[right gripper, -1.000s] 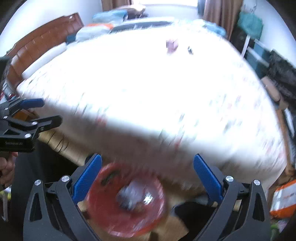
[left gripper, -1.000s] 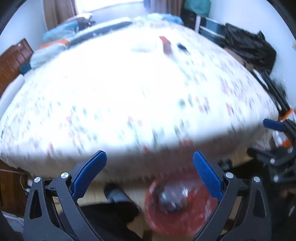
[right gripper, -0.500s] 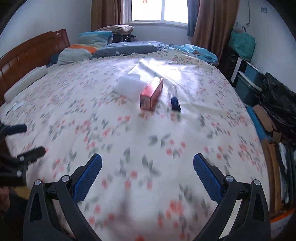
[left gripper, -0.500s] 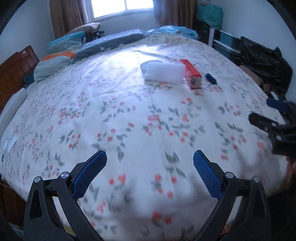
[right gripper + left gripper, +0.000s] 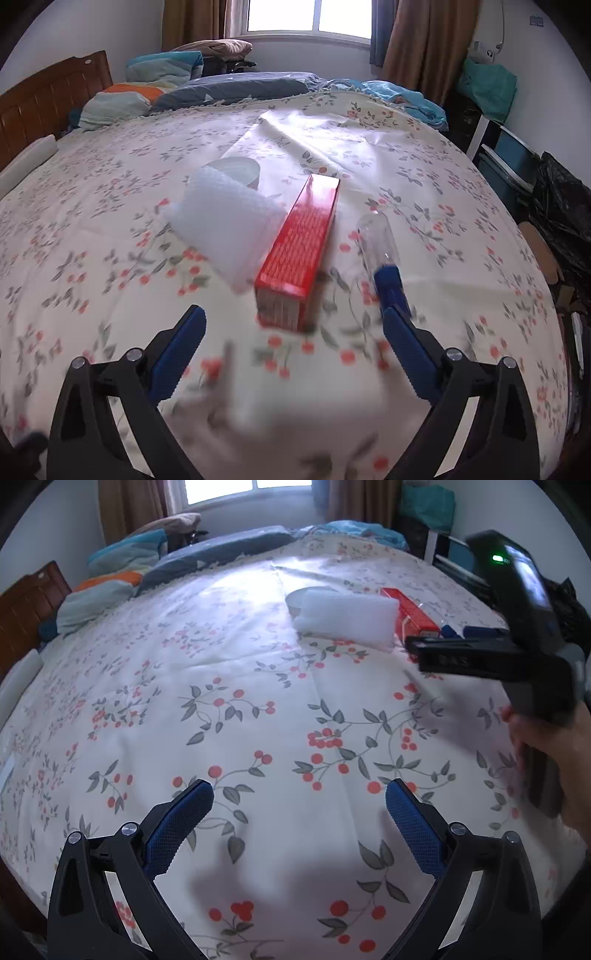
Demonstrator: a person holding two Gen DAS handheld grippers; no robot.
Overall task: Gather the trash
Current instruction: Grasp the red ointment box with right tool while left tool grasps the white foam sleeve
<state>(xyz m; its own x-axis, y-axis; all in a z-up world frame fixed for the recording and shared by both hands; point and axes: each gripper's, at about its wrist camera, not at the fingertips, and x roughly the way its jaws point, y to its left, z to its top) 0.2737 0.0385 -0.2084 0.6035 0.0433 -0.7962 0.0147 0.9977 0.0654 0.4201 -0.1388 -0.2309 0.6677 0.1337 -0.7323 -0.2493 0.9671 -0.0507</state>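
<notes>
On the bed (image 5: 110, 229) lie a red box (image 5: 301, 251), a bubble-wrap sheet (image 5: 225, 221) touching its left side, and what looks like a clear bottle with a blue cap (image 5: 380, 251) to its right. The right gripper (image 5: 291, 325), fingers spread and just narrowing slightly, holds nothing, its fingers either side of the box's near end. The left gripper (image 5: 299, 805) hangs open and empty.

Daylight enters from the window (image 5: 308, 16) far beyond the tongs, leaving a washed-out bright patch on the bed (image 5: 236, 602) ahead of them. Soft shadows lie on the sheet just under the tongs. The right view is smeared by motion blur, worst near its tongs. Fisheye bending curves both views, with dark corners.
</notes>
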